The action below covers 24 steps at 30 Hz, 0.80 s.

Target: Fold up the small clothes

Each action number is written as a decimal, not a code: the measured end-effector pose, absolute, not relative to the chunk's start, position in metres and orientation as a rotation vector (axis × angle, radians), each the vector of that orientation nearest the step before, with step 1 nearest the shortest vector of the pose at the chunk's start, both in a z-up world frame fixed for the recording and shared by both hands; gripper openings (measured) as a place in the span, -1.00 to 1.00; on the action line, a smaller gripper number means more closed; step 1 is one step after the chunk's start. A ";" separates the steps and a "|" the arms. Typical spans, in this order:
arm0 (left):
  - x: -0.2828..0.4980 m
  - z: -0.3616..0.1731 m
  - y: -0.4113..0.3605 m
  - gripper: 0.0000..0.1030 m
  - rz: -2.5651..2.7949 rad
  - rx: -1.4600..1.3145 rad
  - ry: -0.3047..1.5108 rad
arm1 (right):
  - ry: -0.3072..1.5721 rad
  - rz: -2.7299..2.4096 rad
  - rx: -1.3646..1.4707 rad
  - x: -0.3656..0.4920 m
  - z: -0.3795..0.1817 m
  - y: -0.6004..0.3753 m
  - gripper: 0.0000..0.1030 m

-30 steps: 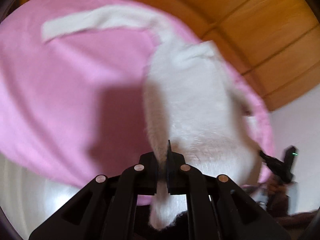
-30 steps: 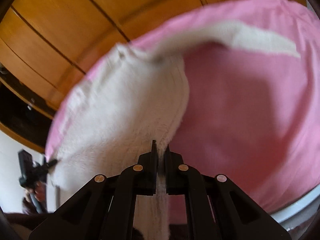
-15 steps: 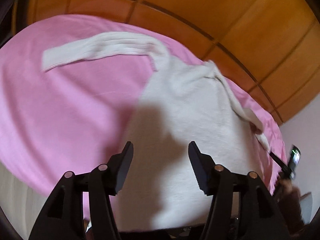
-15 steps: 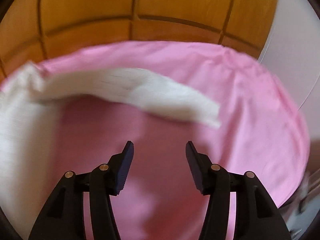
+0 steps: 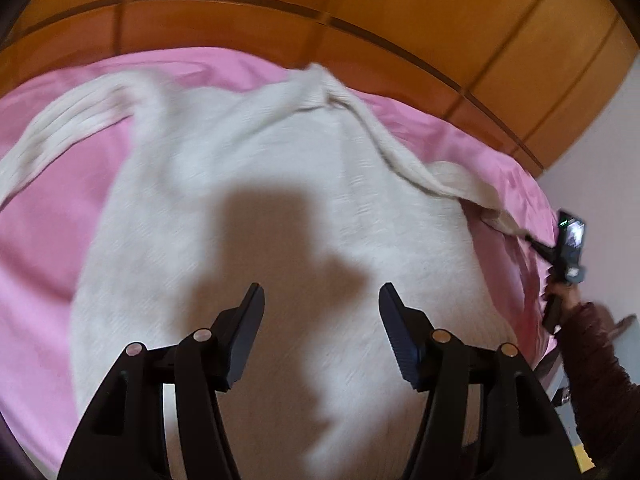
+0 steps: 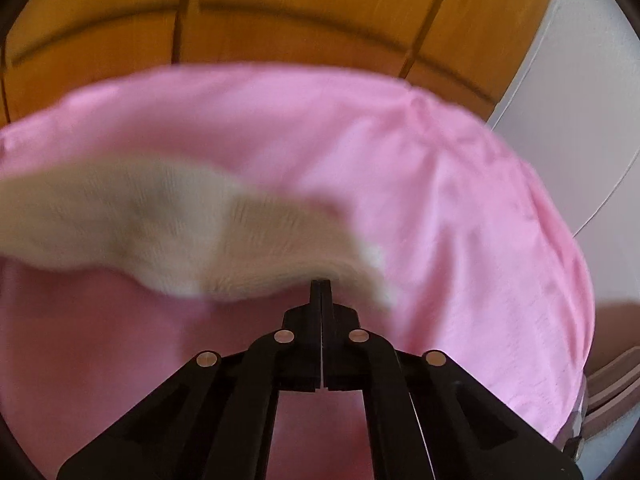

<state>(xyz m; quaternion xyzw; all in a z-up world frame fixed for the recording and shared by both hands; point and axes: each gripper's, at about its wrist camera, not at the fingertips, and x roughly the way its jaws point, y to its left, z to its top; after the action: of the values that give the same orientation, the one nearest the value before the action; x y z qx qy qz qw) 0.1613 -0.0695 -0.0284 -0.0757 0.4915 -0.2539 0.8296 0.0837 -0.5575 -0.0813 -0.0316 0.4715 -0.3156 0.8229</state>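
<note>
A white knit sweater [image 5: 248, 216] lies spread on a pink bedsheet [image 5: 48, 224]. My left gripper [image 5: 321, 300] is open and empty, hovering over the sweater's body near its lower hem. One sleeve [image 5: 68, 120] stretches to the far left. My right gripper [image 6: 321, 285] is shut on the end of the other sleeve [image 6: 256, 240], which shows blurred and lifted off the sheet. In the left wrist view that sleeve [image 5: 448, 180] runs to the right gripper [image 5: 532, 238] at the right edge.
A wooden panelled wall [image 5: 360, 8] stands behind the bed. A white wall [image 6: 580, 80] is at the right. The bed's right edge [image 6: 576, 360] drops off close to my right gripper. The person's arm in a dark sleeve [image 5: 592, 360] is at the right.
Both grippers let go of the sweater's hem and opened. The right one then swung to the sleeve end and shut on it. The left stays open over the body.
</note>
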 end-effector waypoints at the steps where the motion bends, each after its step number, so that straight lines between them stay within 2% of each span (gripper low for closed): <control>1: 0.166 -0.029 -0.079 0.16 -0.562 -0.148 1.049 | 0.976 -0.667 -0.062 0.079 -0.067 -0.558 -1.00; 5: 0.192 -0.042 -0.124 0.16 -0.645 -0.090 1.072 | 0.864 -0.683 -0.087 0.057 0.001 -0.559 -1.00; 9: 0.220 -0.059 -0.166 0.16 -0.695 -0.091 1.127 | 0.833 -0.736 -0.110 0.047 0.033 -0.569 -1.00; 18: 0.283 -0.073 -0.232 0.21 -0.695 -0.082 1.135 | 0.885 -0.816 0.025 0.040 0.024 -0.612 -1.00; 20: 0.293 -0.068 -0.236 0.26 -0.701 -0.101 1.122 | 0.896 -0.736 0.096 0.033 0.023 -0.616 -1.00; 22: 0.296 -0.065 -0.239 0.26 -0.708 -0.095 1.103 | 0.924 -0.639 0.283 0.017 0.016 -0.622 -0.98; 23: 0.299 -0.064 -0.240 0.26 -0.711 -0.099 1.096 | 0.926 -0.622 0.327 0.008 0.010 -0.621 -0.60; 24: 0.299 -0.064 -0.240 0.26 -0.710 -0.102 1.093 | 0.922 -0.619 0.361 0.002 0.005 -0.619 0.04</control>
<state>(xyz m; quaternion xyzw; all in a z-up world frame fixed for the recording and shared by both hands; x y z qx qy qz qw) 0.2994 -0.2401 -0.0642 -0.0475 0.5083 -0.3304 0.7938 0.0017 -0.6192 0.0047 0.1706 0.4352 -0.2923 0.8343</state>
